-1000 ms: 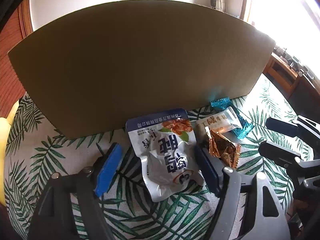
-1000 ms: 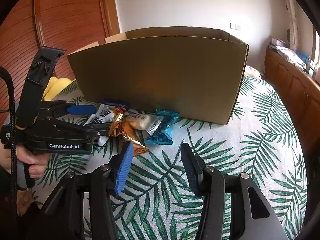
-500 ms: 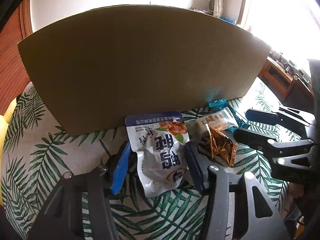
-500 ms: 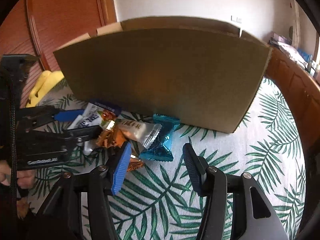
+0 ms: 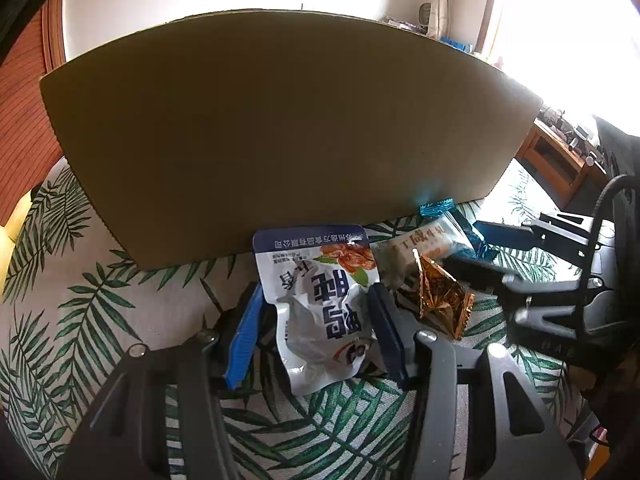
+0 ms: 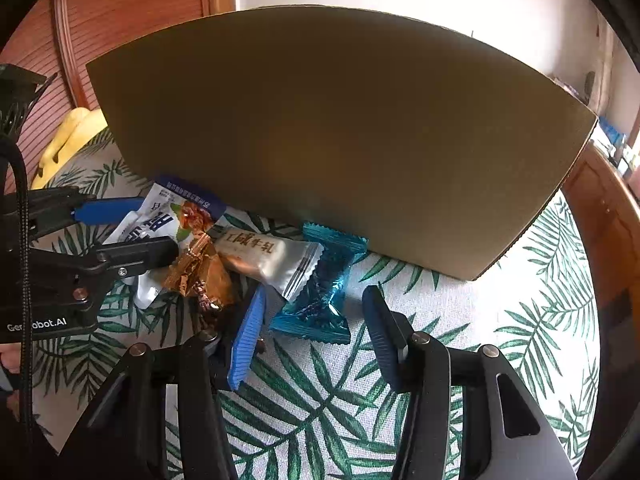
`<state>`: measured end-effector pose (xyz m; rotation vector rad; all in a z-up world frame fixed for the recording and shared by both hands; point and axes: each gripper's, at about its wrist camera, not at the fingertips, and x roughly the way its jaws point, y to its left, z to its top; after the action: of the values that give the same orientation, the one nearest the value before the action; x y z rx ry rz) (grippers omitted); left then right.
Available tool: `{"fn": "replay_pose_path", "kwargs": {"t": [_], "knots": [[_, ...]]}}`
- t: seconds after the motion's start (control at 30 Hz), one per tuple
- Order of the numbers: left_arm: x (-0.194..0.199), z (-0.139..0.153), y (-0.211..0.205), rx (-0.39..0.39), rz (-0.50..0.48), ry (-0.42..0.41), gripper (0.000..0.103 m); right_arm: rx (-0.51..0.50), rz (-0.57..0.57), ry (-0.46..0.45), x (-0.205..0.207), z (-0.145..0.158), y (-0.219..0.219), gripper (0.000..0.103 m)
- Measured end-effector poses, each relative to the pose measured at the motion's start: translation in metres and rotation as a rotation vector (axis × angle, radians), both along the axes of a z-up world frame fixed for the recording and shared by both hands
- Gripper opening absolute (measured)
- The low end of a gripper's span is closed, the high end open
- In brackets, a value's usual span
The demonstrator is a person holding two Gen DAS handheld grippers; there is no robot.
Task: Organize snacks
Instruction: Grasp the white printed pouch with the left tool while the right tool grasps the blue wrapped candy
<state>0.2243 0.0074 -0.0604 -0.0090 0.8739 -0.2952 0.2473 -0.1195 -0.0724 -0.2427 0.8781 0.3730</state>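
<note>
Only the right wrist view shows the yellow plush point(image 6: 74, 130) at the far left of the leaf-print surface point(image 6: 500, 320), the wooden slatted door point(image 6: 132, 8) behind it, and the "GenRobot.AI" lettering on the body of the left tongs point(image 6: 136, 228). Only the left wrist view shows the bright window point(image 5: 560, 20) and the wooden cabinet point(image 5: 560, 160) at far right.

The snacks lie in a row along the near wall of the cardboard box point(image 5: 280, 128): a white-and-blue pouch point(image 5: 324, 304), a gold foil packet point(image 5: 440, 300), a silver bar point(image 6: 268, 256) and a teal candy point(image 6: 320, 300).

A second ago the left tongs point(image 5: 316, 320) stood wide around the pouch; now they have closed, with both pads pressing its edges. The right tongs point(image 6: 312, 332) were over bare cloth a second ago; now they are at the teal candy, and the jaws have just been closing, the candy lying between them with gaps on both sides.

The pouch carries large blue Chinese characters, seen upside down, and a picture of nuts. The silver bar reads "手轧" among other characters
</note>
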Motion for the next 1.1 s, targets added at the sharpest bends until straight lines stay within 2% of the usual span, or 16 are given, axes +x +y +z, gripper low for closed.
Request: {"fn": "replay_pose_path", "kwargs": {"t": [0.03, 0.23, 0.5, 0.63, 0.8, 1.1], "knots": [[0.0, 0.0, -0.001, 0.001, -0.001, 0.0, 0.052, 0.0, 0.003, -0.004, 0.0, 0.0, -0.001, 0.036], [-0.005, 0.002, 0.006, -0.032, -0.001, -0.003, 0.046, -0.005, 0.004, -0.004, -0.011, 0.002, -0.011, 0.035], [-0.016, 0.004, 0.008, -0.017, -0.008, 0.007, 0.047, 0.001, -0.015, -0.025, -0.033, 0.004, -0.024, 0.035], [-0.012, 0.003, 0.01, -0.02, -0.008, 0.027, 0.051, 0.005, -0.014, -0.017, -0.041, -0.001, -0.024, 0.035], [-0.009, 0.001, -0.008, 0.058, -0.046, 0.031, 0.063, 0.017, -0.02, -0.016, -0.044, 0.0, -0.028, 0.035], [-0.007, -0.002, -0.027, 0.134, -0.054, 0.034, 0.064, 0.033, -0.026, -0.025, -0.044, 0.0, -0.029, 0.035]]}}
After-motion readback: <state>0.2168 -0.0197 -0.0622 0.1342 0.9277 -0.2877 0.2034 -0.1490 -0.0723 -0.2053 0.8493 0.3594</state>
